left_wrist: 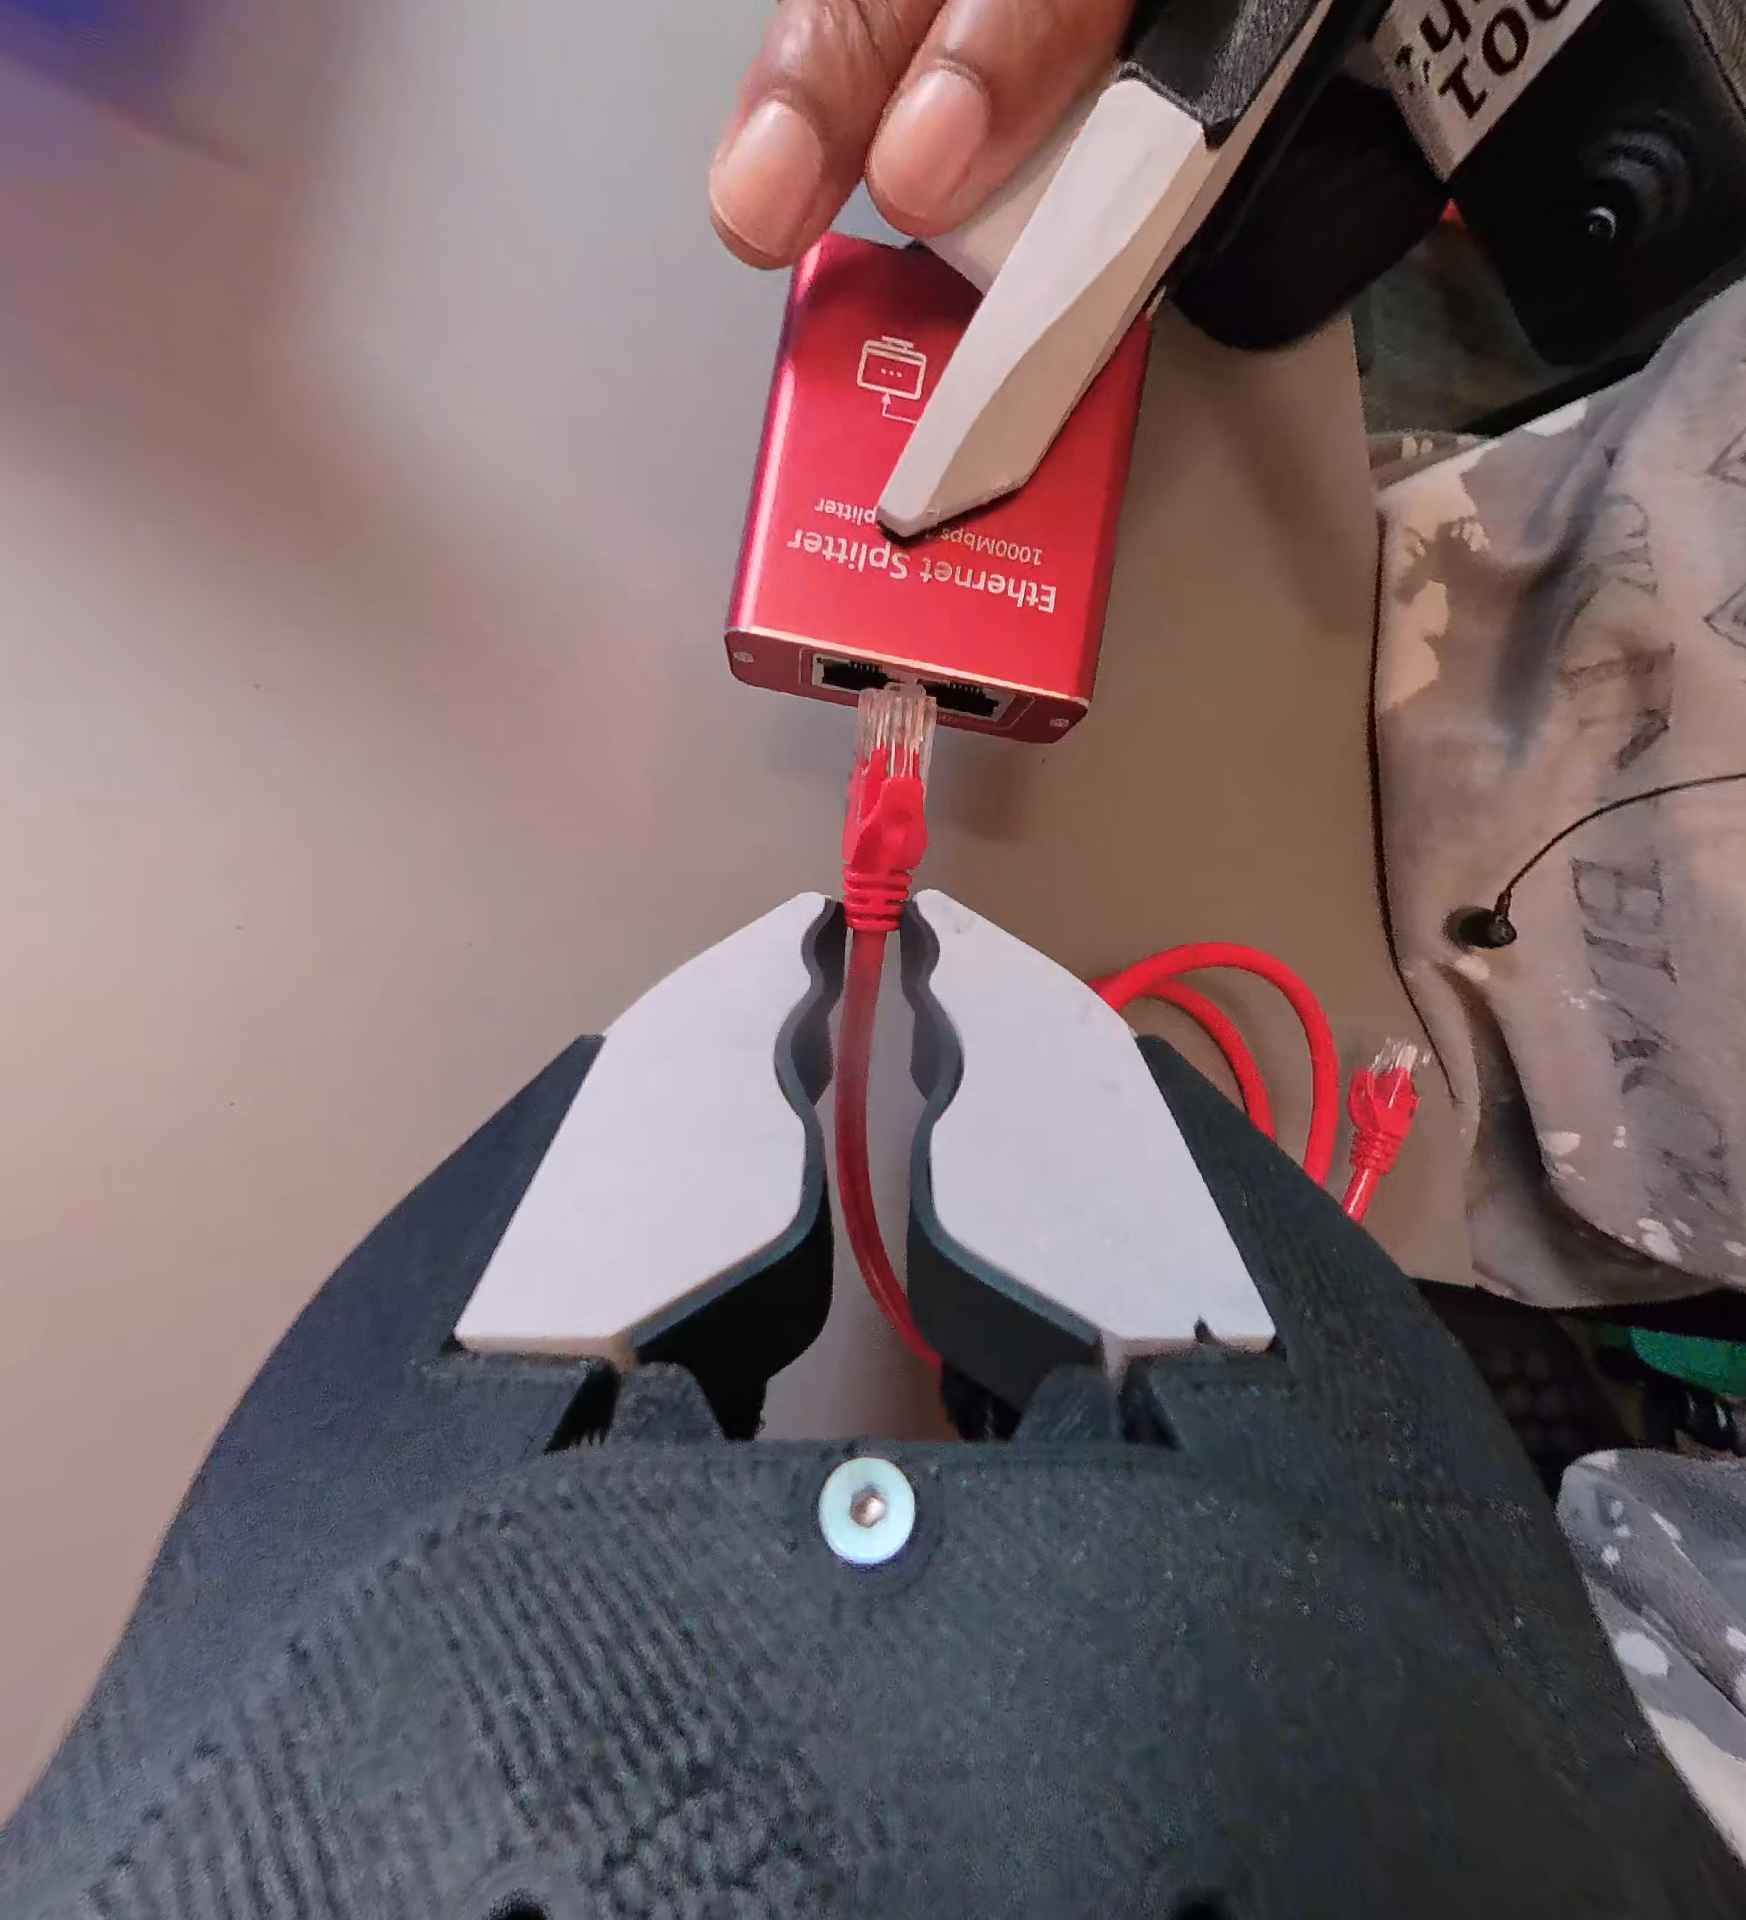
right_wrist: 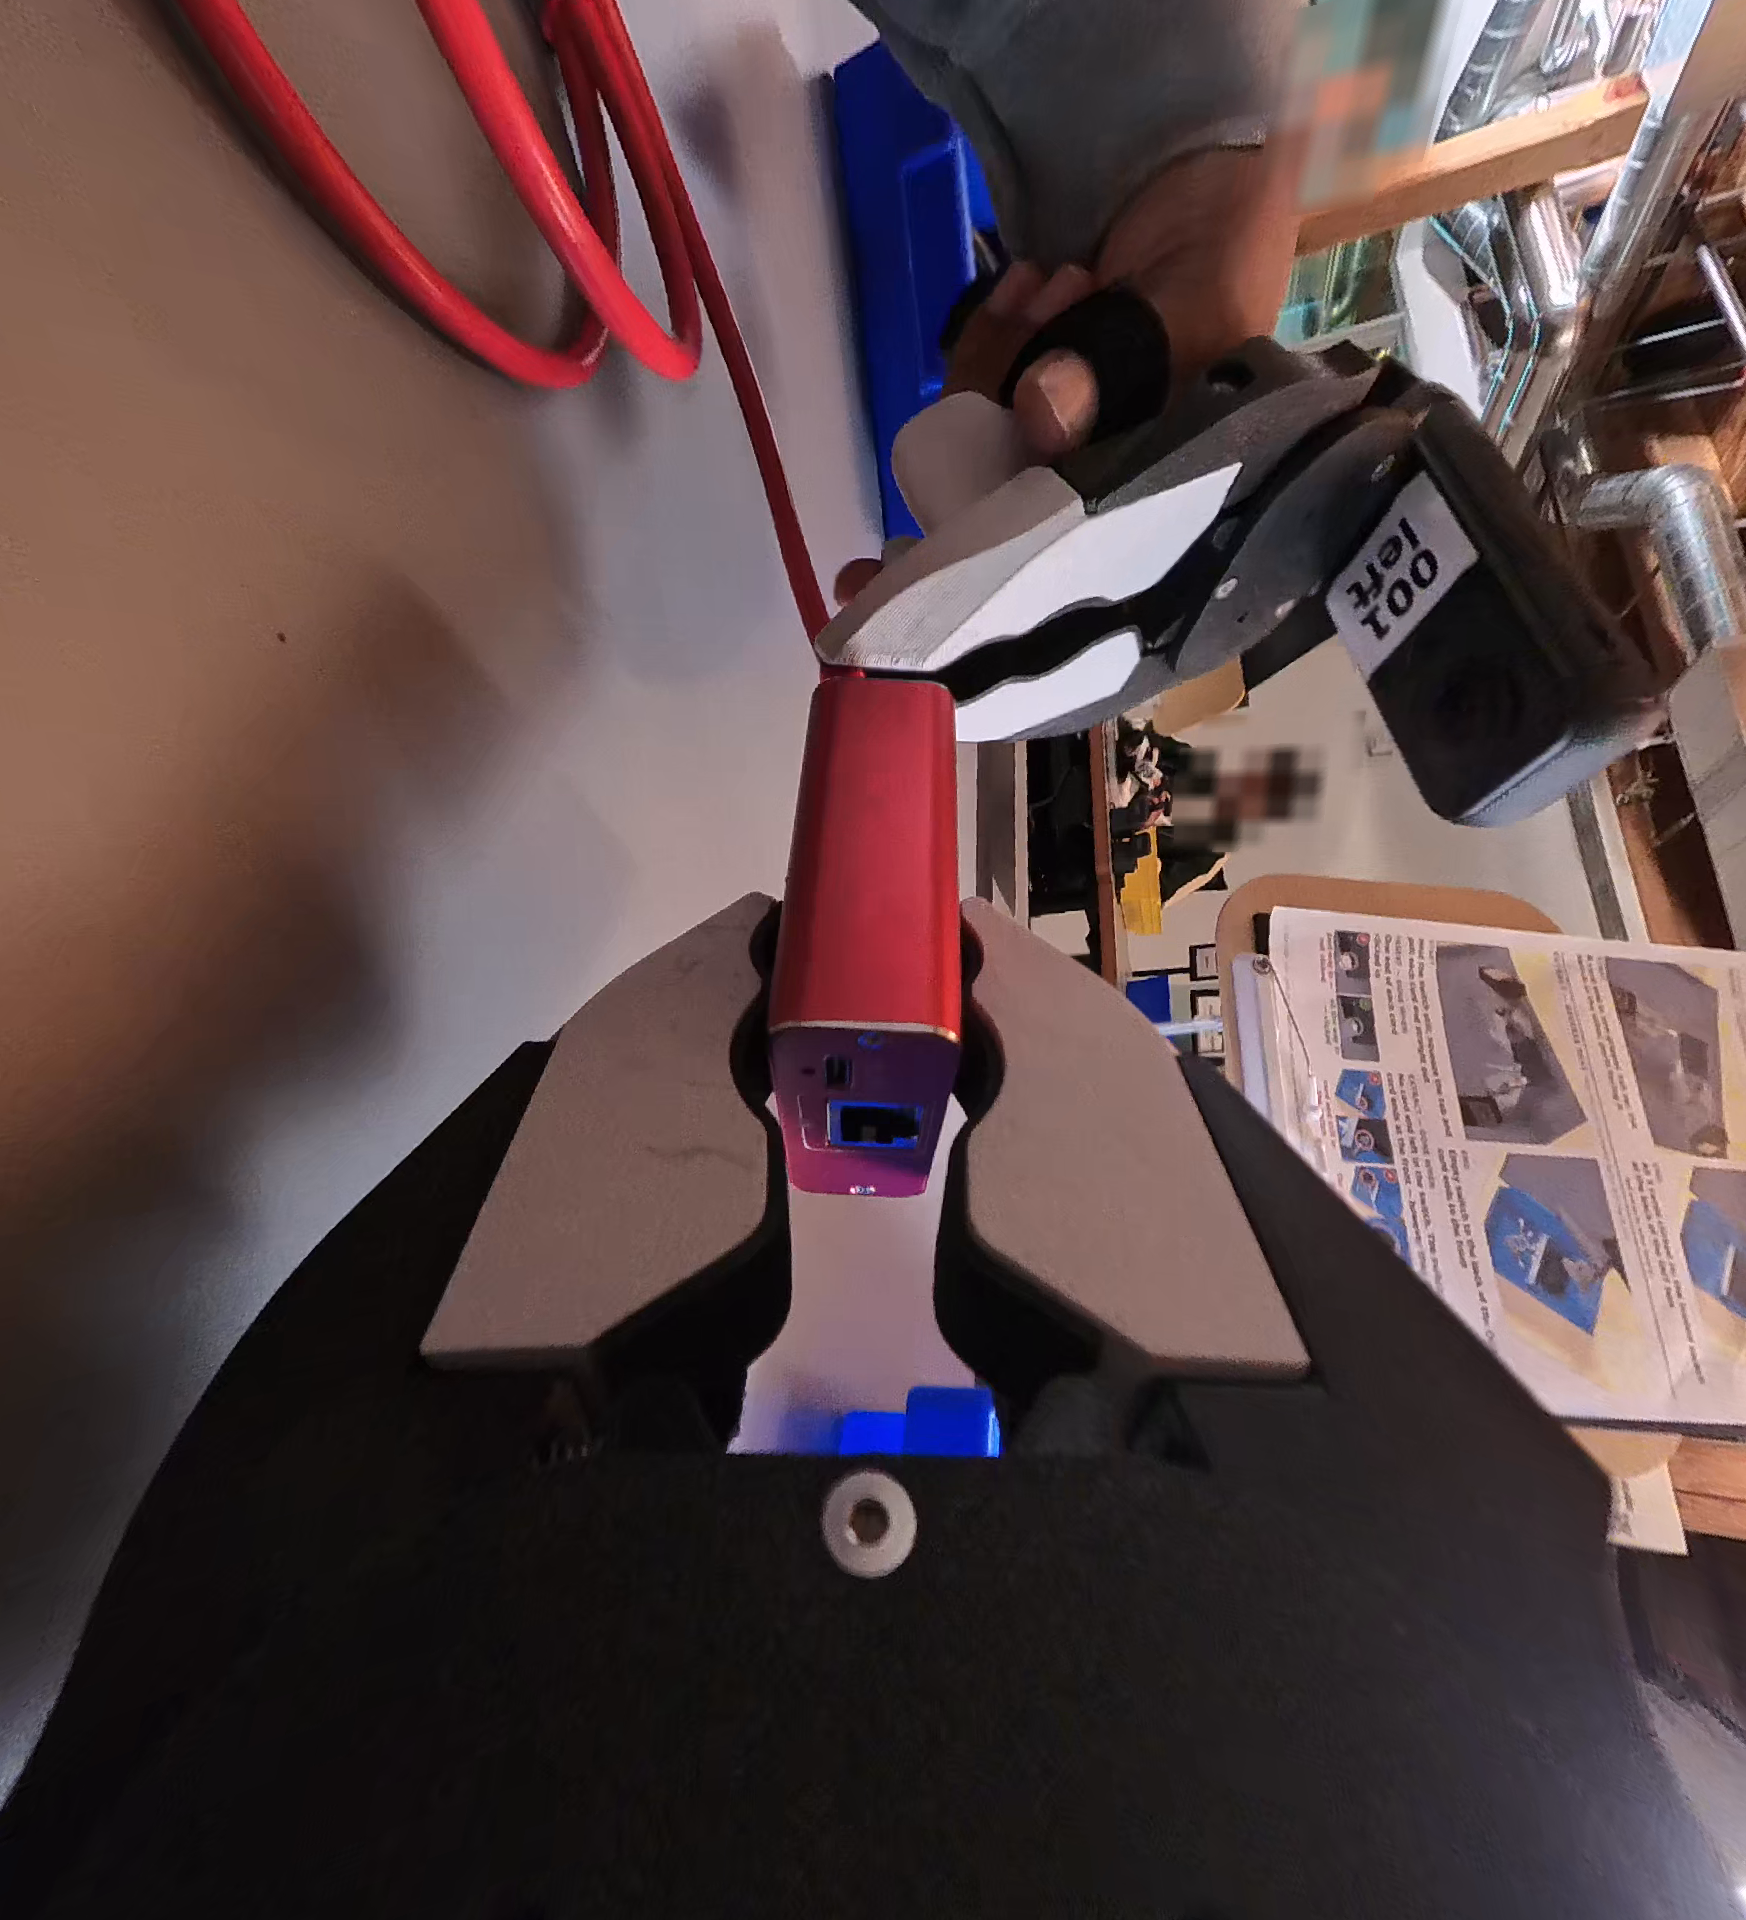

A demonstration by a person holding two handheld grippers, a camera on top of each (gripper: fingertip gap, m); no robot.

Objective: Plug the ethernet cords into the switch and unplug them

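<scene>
Left gripper [left_wrist: 871, 909] pinches the red ethernet cord [left_wrist: 864, 1049], its plug [left_wrist: 892, 732] at the red switch [left_wrist: 936, 520] ports, frame centre. Right gripper [right_wrist: 867, 940] clamps the switch; spare plug [left_wrist: 1383, 1101] lies right on the bench [left_wrist: 329, 727].

soft even light, fisheye warp, blurred edges

The small red anodised-metal switch box [left_wrist: 936, 488] is held in the air, its face with 2 side-by-side ports toward the clear plug [left_wrist: 895, 727] of a thin red ethernet cord [left_wrist: 864, 1039]. The plug's tip sits at the left port's mouth, not seated. The cord's other clear plug [left_wrist: 1388, 1081] lies loose beside red loops [right_wrist: 578, 208].
</scene>
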